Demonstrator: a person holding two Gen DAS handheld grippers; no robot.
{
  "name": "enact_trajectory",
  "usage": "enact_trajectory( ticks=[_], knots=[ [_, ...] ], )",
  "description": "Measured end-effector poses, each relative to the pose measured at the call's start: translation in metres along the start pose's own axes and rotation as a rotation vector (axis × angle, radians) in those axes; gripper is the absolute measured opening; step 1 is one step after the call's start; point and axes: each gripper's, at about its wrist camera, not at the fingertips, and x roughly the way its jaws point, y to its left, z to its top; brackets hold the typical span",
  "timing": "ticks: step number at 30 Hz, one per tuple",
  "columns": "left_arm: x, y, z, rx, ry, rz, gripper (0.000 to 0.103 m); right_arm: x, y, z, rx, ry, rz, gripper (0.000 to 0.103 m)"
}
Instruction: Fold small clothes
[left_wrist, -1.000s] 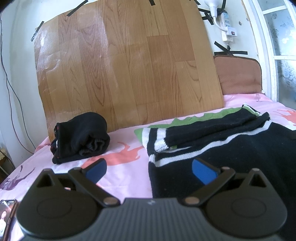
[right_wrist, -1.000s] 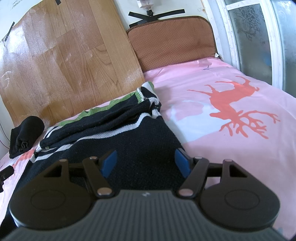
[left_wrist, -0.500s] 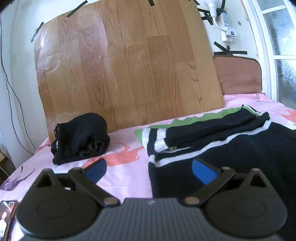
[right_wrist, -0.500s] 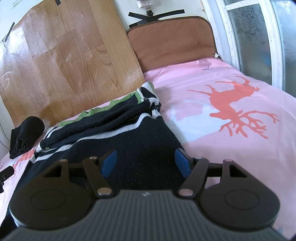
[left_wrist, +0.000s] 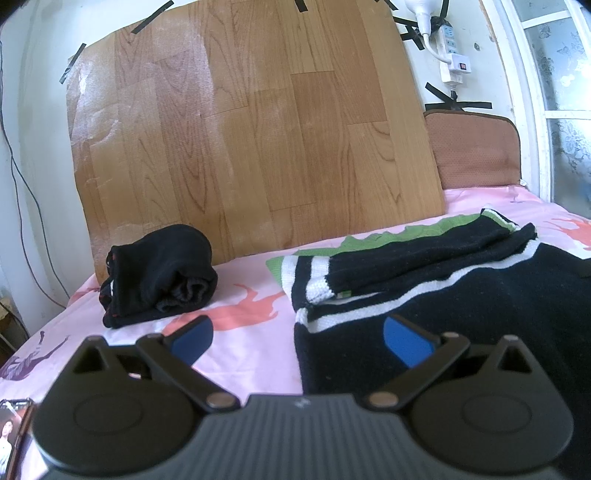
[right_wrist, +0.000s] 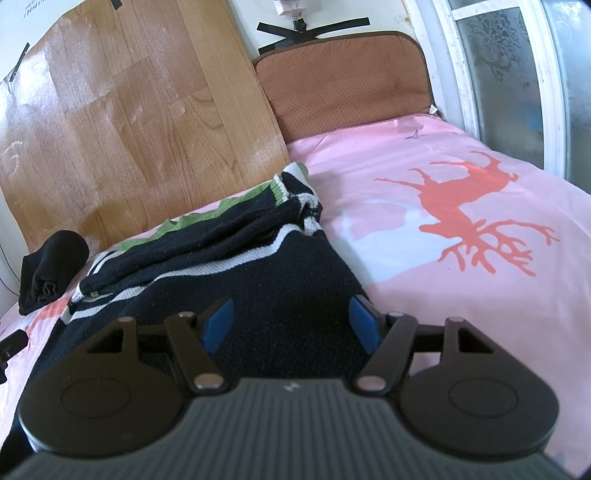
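A black knit sweater with white and green stripes (left_wrist: 461, 295) lies spread on the pink bed, its sleeves folded across the far part; it also shows in the right wrist view (right_wrist: 240, 266). My left gripper (left_wrist: 299, 334) is open and empty, hovering at the sweater's near left corner. My right gripper (right_wrist: 291, 321) is open and empty, hovering over the sweater's near right part, its right finger close to the edge. A folded black garment (left_wrist: 159, 275) sits at the far left of the bed, also seen in the right wrist view (right_wrist: 51, 266).
The pink sheet with red deer prints (right_wrist: 461, 206) stretches to the right. A wood-pattern board (left_wrist: 251, 129) and a brown cushion (right_wrist: 347, 81) stand against the wall. A window (right_wrist: 517, 66) is at the right. A phone (left_wrist: 14, 435) lies at the near left.
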Motion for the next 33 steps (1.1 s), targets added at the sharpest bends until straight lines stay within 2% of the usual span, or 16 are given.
enact_trajectory(
  ticks=[12,33],
  knots=[
    [-0.0010,0.0014,-0.0015,0.016,-0.011,-0.028,0.102,0.0000,-0.0003,-0.0001,-0.001,0.001,0.005,0.072],
    [-0.0046,-0.0008,-0.0027,0.025,-0.035,-0.031,0.102,0.0012,-0.0034,0.0024,-0.005,0.009,0.020,0.073]
  ],
)
